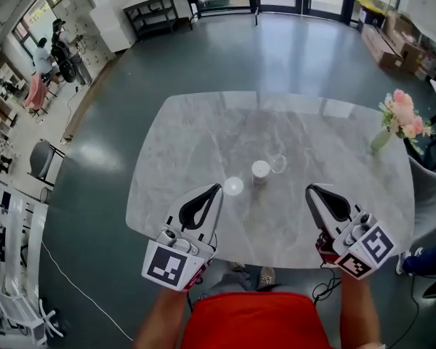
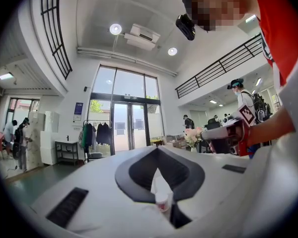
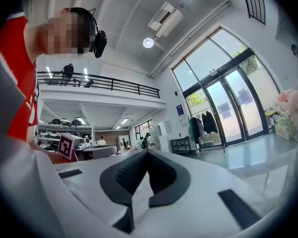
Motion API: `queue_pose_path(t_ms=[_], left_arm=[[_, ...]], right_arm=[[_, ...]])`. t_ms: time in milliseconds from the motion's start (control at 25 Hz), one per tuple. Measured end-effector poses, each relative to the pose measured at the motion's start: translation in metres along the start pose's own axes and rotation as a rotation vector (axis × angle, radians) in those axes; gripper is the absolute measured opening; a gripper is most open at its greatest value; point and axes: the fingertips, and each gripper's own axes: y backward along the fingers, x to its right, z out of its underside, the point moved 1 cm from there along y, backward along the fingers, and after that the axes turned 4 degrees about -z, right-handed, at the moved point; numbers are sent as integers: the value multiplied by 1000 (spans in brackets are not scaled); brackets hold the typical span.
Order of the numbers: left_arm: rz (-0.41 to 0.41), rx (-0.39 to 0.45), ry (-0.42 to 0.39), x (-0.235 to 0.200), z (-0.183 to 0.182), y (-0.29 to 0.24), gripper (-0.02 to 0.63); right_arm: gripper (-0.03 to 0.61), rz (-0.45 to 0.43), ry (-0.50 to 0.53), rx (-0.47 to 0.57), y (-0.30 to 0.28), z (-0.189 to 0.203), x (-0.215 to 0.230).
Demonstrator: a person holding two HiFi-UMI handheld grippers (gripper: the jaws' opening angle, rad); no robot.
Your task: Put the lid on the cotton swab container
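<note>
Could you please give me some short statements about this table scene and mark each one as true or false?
1. The left gripper and the right gripper are both shut and hold nothing. True.
2. The cotton swab container lies on the floor. False: it stands on the table.
3. The vase of flowers stands at the table's left edge. False: it stands near the right edge, far from the person.
4. The container is ahead of the two grippers, roughly midway between them. True.
5. The left gripper touches the container. False: bare table lies between them.
</note>
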Motion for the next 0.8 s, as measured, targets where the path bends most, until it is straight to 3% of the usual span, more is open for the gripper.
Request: queue_pose_path(t_ms=[200, 400, 800], left_arm=[[78, -51, -28, -15, 22, -22, 21], [133, -85, 10, -23, 43, -40, 21], [140, -154, 49, -22, 91, -80, 21]], right_arm=[[5, 50, 11, -17, -23, 11, 16], [5, 104, 25, -46, -37, 27, 35], [5, 132, -59, -160, -43, 76, 83]])
